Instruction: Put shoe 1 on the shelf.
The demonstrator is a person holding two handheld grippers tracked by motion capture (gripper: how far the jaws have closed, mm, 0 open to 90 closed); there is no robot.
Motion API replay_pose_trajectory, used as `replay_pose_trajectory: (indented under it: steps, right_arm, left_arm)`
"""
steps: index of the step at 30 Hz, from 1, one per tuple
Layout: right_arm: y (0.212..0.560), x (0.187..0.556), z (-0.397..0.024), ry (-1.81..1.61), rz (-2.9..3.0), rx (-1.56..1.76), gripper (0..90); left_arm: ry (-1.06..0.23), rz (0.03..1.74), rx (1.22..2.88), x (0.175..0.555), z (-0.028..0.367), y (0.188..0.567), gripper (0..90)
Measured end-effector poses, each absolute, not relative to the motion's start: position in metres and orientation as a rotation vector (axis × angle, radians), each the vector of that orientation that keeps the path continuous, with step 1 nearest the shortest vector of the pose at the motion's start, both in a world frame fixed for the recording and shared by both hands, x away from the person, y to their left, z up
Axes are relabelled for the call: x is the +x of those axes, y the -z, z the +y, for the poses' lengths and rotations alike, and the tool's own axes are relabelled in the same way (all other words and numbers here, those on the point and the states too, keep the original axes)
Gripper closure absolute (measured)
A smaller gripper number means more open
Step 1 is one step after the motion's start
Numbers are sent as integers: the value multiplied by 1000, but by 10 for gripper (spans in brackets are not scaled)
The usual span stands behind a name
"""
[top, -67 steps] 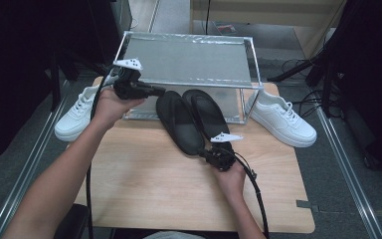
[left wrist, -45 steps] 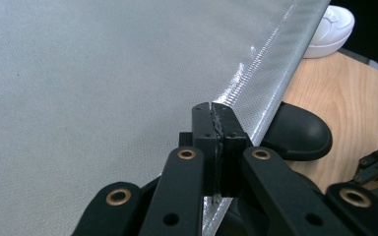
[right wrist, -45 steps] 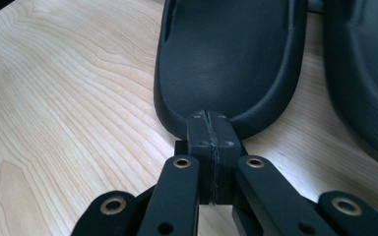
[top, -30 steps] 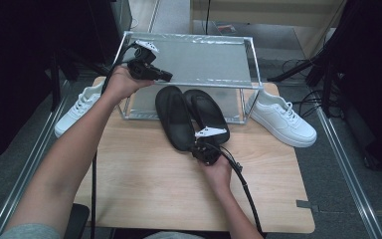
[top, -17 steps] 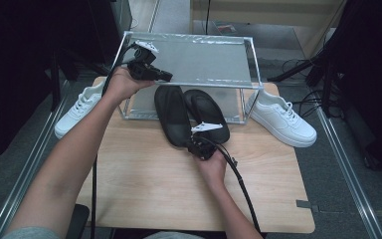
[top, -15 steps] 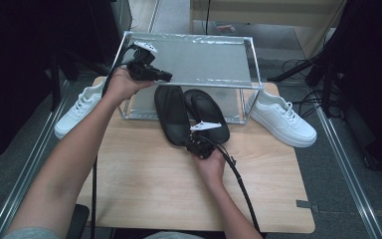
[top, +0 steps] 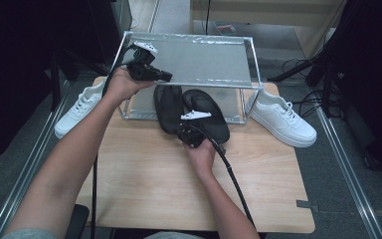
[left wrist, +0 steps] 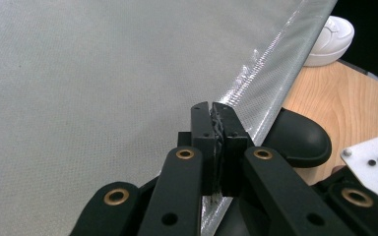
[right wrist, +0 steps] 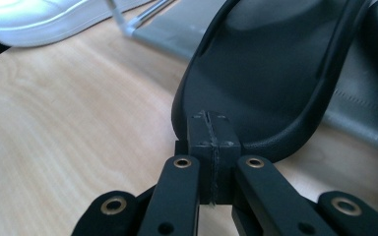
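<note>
While the left gripper (top: 165, 77) clamps the grey mesh cover (top: 199, 62) on the clear box frame, the right gripper (right wrist: 210, 129) sits clenched against the heel of the left-hand black rubber slipper (top: 168, 107), which lies half under that frame on the wooden table (top: 144, 184)

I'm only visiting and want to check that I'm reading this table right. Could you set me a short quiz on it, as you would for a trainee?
1. How many white sneakers stand beside the rack?
2. True or false: the right tongs stand wide open.
3. Where do the black slippers lie?
A. On top of the rack's mesh shelf
B. On the table, toes pushed under the rack
C. Inside one of the sneakers

Key:
1. Two, one at each end of the rack.
2. False: they are shut, tips at the heel of a slipper.
3. B
</note>
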State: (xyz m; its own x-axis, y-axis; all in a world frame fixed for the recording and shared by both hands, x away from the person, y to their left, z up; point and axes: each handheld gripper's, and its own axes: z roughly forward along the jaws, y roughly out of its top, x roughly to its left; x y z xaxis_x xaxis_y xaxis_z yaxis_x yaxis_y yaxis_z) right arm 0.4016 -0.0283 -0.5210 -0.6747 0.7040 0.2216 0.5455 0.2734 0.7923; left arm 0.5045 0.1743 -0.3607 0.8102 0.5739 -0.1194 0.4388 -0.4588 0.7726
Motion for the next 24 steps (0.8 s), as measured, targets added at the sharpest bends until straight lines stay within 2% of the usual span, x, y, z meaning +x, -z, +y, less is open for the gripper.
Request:
replay_pose_trajectory:
  steps: [15,24]
  right_arm:
    - [523,433,1,-1379,2324,1252,900]
    - [525,444,1,-1386,2344,1329,900]
  left_arm:
    - [-195,752,2125,505,174,360,887]
    - [-191,753,2123,505,175,361,886]
